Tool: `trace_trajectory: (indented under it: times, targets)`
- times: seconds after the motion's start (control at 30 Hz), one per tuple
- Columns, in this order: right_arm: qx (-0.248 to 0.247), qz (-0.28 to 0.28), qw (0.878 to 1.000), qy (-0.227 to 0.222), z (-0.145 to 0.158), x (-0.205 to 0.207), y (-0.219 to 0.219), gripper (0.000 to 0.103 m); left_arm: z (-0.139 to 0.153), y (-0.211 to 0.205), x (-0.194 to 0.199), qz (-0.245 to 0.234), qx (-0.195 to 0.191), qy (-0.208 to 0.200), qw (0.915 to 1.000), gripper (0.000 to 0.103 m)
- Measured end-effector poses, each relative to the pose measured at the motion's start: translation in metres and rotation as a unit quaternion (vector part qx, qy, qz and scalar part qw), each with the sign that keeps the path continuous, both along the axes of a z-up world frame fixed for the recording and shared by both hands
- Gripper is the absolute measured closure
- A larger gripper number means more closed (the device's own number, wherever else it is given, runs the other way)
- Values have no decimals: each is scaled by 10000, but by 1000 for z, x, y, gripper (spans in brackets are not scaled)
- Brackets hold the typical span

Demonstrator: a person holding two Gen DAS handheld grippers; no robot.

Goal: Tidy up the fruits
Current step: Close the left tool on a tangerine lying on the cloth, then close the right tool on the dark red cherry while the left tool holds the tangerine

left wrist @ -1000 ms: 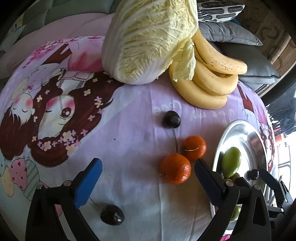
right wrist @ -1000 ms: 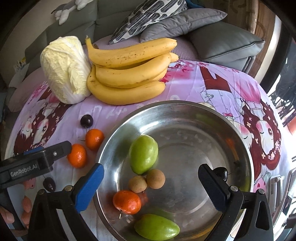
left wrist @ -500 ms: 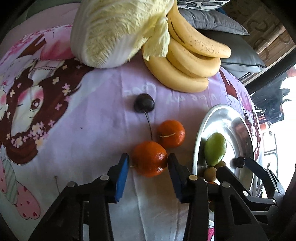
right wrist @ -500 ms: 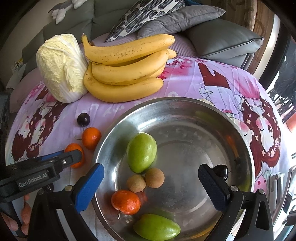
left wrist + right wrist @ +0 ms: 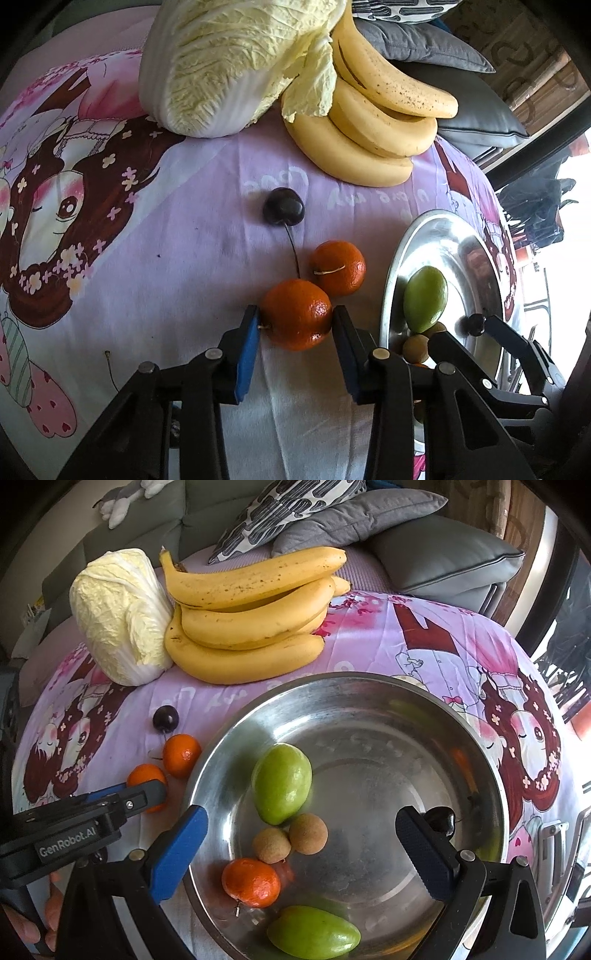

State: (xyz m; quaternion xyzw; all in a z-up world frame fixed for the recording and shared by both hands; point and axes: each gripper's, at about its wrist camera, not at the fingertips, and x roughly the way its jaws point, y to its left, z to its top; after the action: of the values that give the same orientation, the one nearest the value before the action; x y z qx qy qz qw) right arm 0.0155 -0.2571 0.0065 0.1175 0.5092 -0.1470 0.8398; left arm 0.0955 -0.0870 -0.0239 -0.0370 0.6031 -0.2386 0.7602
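Note:
My left gripper (image 5: 295,321) is shut on an orange mandarin (image 5: 297,314) that rests on the purple cloth; it also shows in the right wrist view (image 5: 146,775). A second mandarin (image 5: 338,267) and a dark cherry (image 5: 283,211) lie just beyond it. A steel bowl (image 5: 491,775) to the right holds two green fruits (image 5: 281,782), two brown longans (image 5: 308,833), a mandarin (image 5: 251,882) and a dark cherry (image 5: 439,821). My right gripper (image 5: 301,849) is open and empty above the bowl's near side.
A bunch of bananas (image 5: 251,624) and a napa cabbage (image 5: 118,616) lie at the back of the table. Grey cushions (image 5: 443,554) sit behind. A loose cherry stem (image 5: 110,373) lies at the near left.
My left gripper moved forward and closed its jaws around the near mandarin. The right gripper stayed open over the bowl.

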Motion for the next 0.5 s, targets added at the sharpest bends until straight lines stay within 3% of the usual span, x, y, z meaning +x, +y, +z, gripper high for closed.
trace_trajectory:
  times: [0.33, 0.5]
  targets:
    - [41, 64, 9999, -92, 1, 3, 5, 0, 8, 21, 8, 237, -182, 49, 9995, 63]
    - [210, 157, 9990, -367, 9, 12, 13, 0, 13, 38, 18, 448, -303, 89, 9985, 63]
